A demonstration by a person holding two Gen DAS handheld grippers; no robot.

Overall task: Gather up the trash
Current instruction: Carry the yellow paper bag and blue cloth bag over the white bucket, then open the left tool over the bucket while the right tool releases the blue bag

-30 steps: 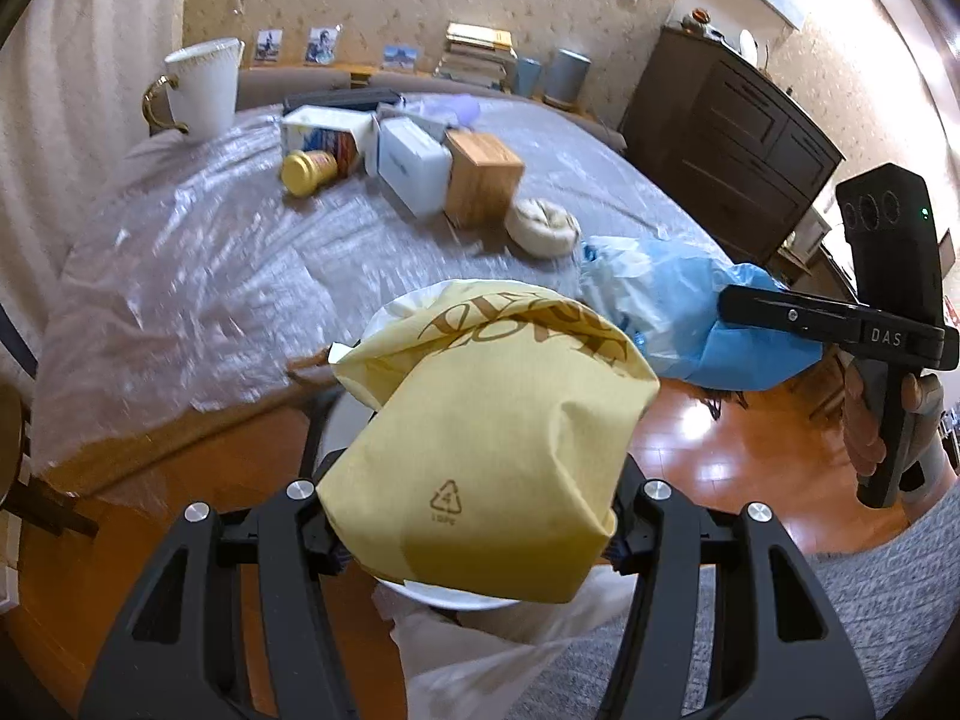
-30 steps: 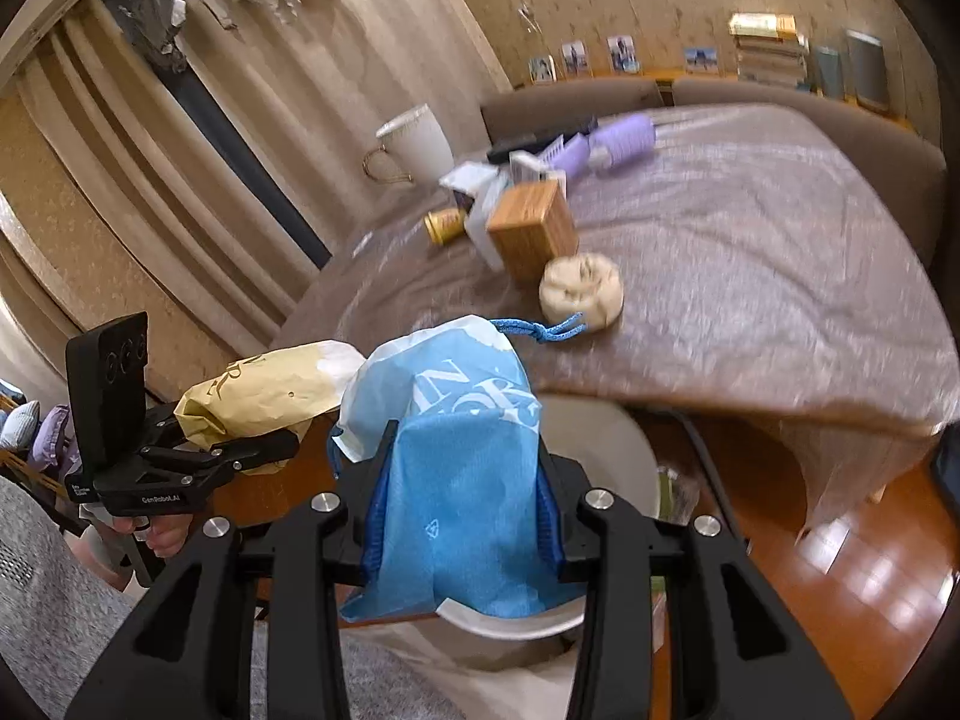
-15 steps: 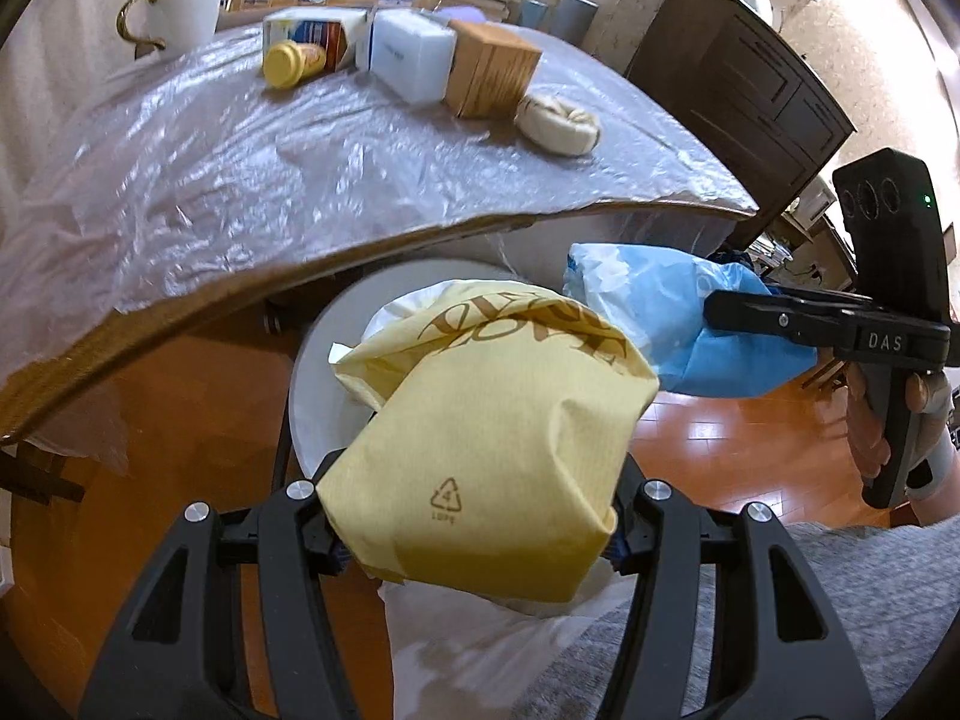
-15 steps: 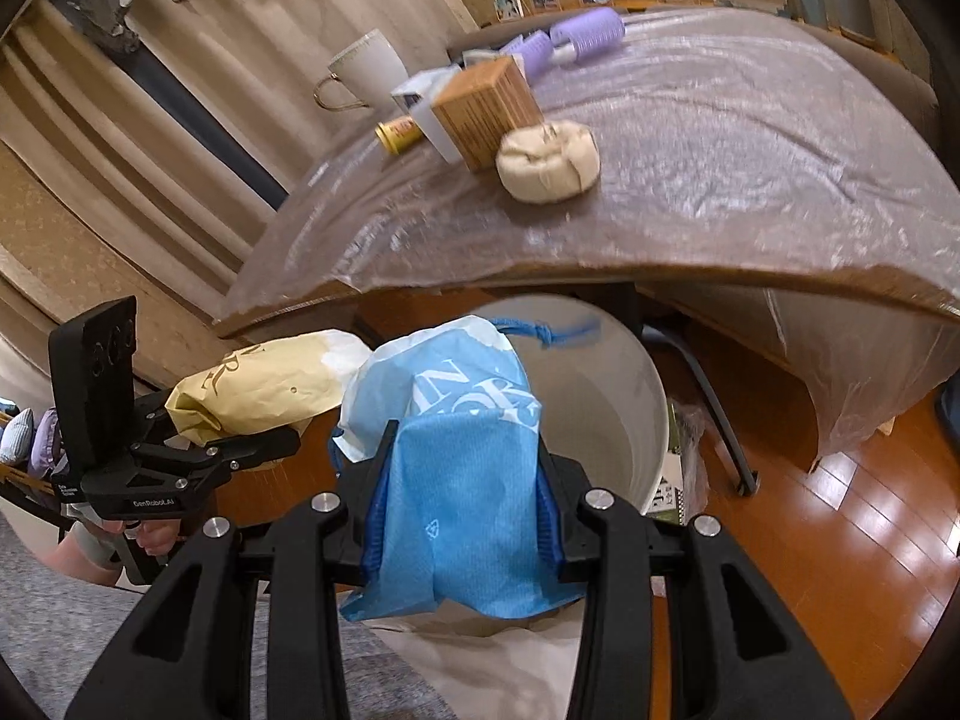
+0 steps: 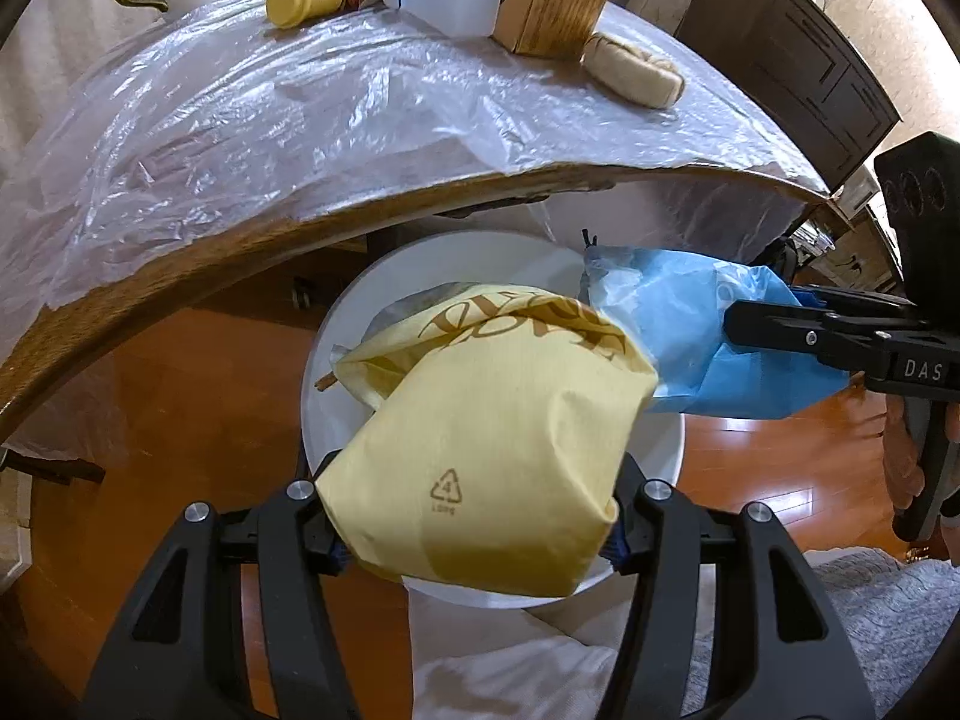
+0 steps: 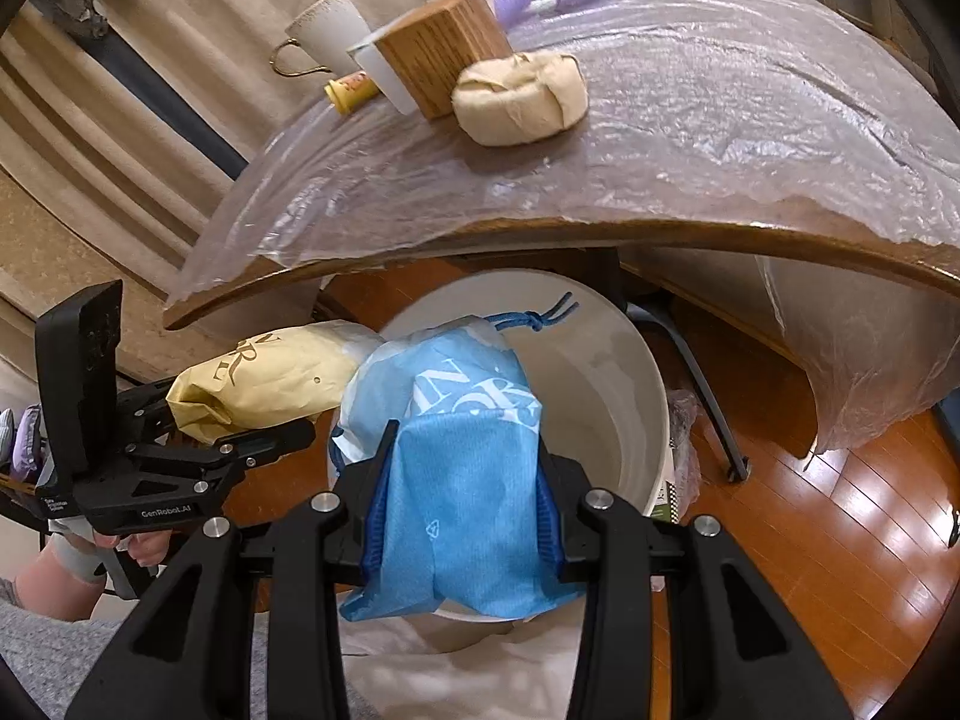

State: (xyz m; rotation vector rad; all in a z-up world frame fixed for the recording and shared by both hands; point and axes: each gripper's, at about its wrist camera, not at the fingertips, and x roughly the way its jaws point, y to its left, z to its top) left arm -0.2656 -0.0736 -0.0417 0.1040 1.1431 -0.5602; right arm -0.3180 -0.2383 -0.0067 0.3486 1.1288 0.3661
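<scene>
**Two bags held above the bin, before release**

The crumpled yellow paper bag with brown lettering (image 5: 492,444) was pinched between the pads of the left gripper (image 5: 474,531), and the soft blue fabric drawstring bag with white lettering (image 6: 468,480) was pinched the same way by the right gripper (image 6: 462,516). Both bags hung over the round white plastic bin (image 6: 636,360) that stood on the orange wooden floor (image 6: 840,540), partly under the edge of the wooden counter covered in clear plastic sheeting (image 6: 690,138). In the left wrist view the yellow bag covered much of the bin's mouth, with the blue bag just beside it to the right; the two looked close to touching.

To finish this step well, each bag probably needed to be centred over the opening and brought low, within the rim, before its gripper spread, so that neither caught the edge and tipped out. Releasing one at a time would likely stop them from jamming together. The blue bag's knotted drawstring (image 6: 534,318) pointed toward the far rim and could snag there. The loose white liner (image 5: 510,660) draped at the near side might also catch a bag's corner.

On the counter stood a wooden box (image 6: 444,51), a cream cloth bundle (image 6: 519,99), a small yellow bottle (image 5: 303,0) and a white mug with a gold handle (image 6: 324,33), none of them yet collected.
</scene>
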